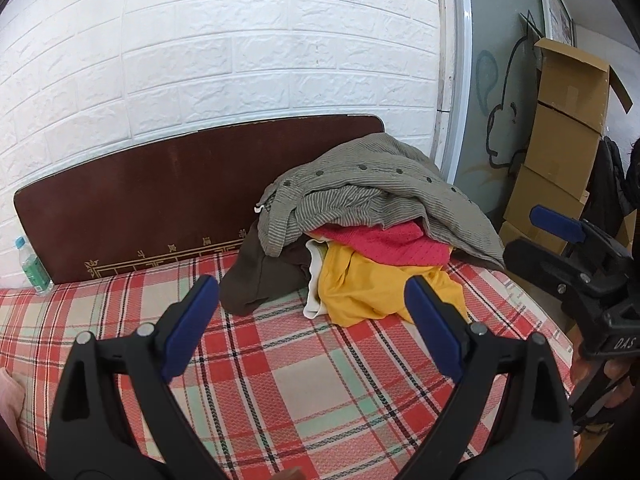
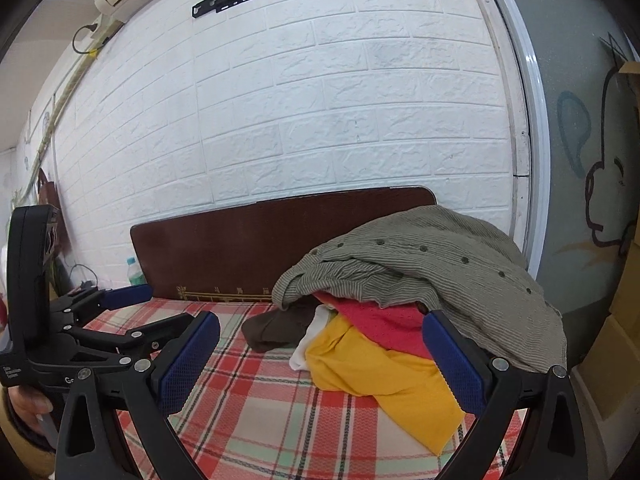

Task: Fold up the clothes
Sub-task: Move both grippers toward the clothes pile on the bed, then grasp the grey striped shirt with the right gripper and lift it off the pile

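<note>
A heap of clothes lies on the plaid bed at the back right: a grey-green striped buttoned shirt (image 1: 380, 184) on top, a red knit (image 1: 384, 242), a yellow garment (image 1: 360, 288) with a white one under it, and a brown garment (image 1: 264, 276) at the left. The same heap shows in the right wrist view, with the shirt (image 2: 448, 264) over the yellow garment (image 2: 384, 376). My left gripper (image 1: 312, 324) is open and empty, just short of the heap. My right gripper (image 2: 320, 356) is open and empty, its right finger next to the yellow garment.
The red plaid bed cover (image 1: 280, 380) fills the foreground. A dark brown headboard (image 1: 160, 200) stands against the white brick wall. A plastic bottle (image 1: 34, 266) stands at the far left. Cardboard boxes (image 1: 560, 140) are stacked at the right, beside the bed.
</note>
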A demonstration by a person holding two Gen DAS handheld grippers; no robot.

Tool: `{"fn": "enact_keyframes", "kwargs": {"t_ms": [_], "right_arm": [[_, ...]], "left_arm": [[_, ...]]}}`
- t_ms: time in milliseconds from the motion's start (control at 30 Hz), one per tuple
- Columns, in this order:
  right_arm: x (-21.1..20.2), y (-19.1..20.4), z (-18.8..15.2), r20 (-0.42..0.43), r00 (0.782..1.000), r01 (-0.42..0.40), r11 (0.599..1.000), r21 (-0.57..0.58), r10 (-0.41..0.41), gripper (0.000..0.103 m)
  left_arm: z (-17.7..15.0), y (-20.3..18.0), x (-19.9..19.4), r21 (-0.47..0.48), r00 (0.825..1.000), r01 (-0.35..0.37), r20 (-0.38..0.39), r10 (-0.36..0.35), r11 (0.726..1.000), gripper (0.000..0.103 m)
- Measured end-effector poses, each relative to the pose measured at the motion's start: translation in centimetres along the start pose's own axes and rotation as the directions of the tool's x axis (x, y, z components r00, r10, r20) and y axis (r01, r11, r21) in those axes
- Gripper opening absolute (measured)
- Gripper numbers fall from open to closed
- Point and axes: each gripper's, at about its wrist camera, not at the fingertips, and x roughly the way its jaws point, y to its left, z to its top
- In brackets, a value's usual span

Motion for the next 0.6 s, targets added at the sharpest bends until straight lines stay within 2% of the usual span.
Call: {"fn": "enact_keyframes", "kwargs": {"t_ms": [333, 600], "right_arm": [[7.8, -0.6, 1.8, -0.11, 0.992, 0.047, 0.989, -0.138, -0.063, 0.103], [18.2, -2.0, 5.3, -0.189, 0.97, 0.097, 0.954, -0.283, -0.155, 0.103]], "left_arm": [[0.8, 1.5, 6.0, -0.04, 0.996, 0.058, -0.069, -0.06, 0.998, 0.095], [2.0, 4.3, 11.2, -0.098, 0.992, 0.066, -0.102, -0.076, 0.993, 0.095]]}}
